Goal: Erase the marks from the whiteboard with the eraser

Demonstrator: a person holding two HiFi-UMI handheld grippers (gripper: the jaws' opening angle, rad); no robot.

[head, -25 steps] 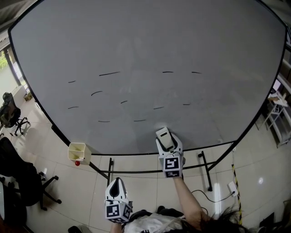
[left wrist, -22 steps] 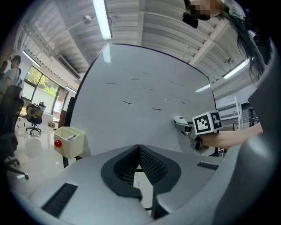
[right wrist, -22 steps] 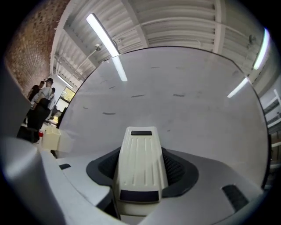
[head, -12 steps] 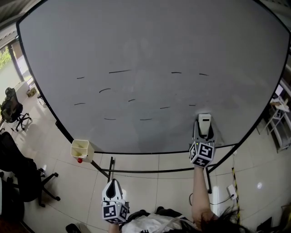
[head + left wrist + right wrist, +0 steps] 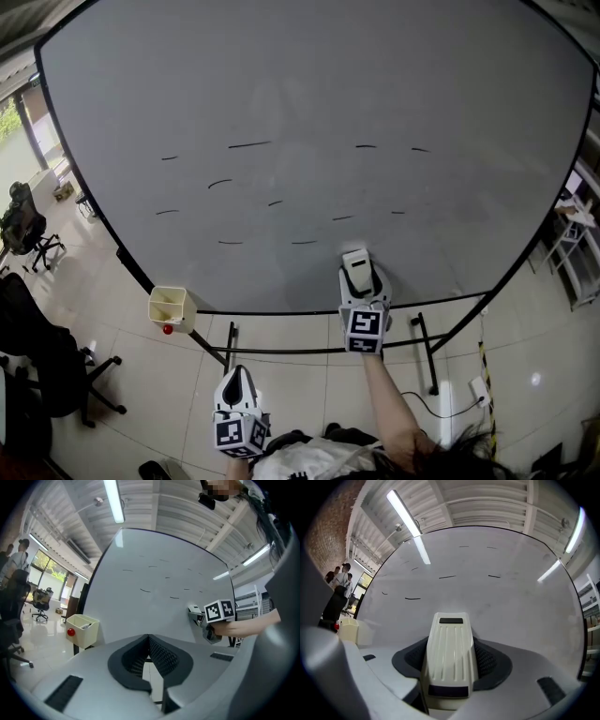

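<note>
A large whiteboard (image 5: pixel 309 84) on a stand carries several short black marks (image 5: pixel 248 145) across its middle. My right gripper (image 5: pixel 360 281) is shut on a cream-white eraser (image 5: pixel 357 264), held against the board's lower part just below the marks. In the right gripper view the eraser (image 5: pixel 450 653) fills the space between the jaws, with marks (image 5: pixel 446 577) above it. My left gripper (image 5: pixel 238 384) hangs low, away from the board, its jaws closed together on nothing (image 5: pixel 149 644). The left gripper view shows the right gripper (image 5: pixel 205 620) at the board.
A cream box (image 5: pixel 170 307) with a red ball hangs at the board's lower left corner. The board's stand (image 5: pixel 424 349) has legs on the tiled floor. Office chairs (image 5: pixel 23 234) stand at the left. People (image 5: pixel 341 581) stand far off at the left.
My right gripper with the eraser swept right along the board's lower edge, then came back left to near the middle. The left gripper has stayed low.
</note>
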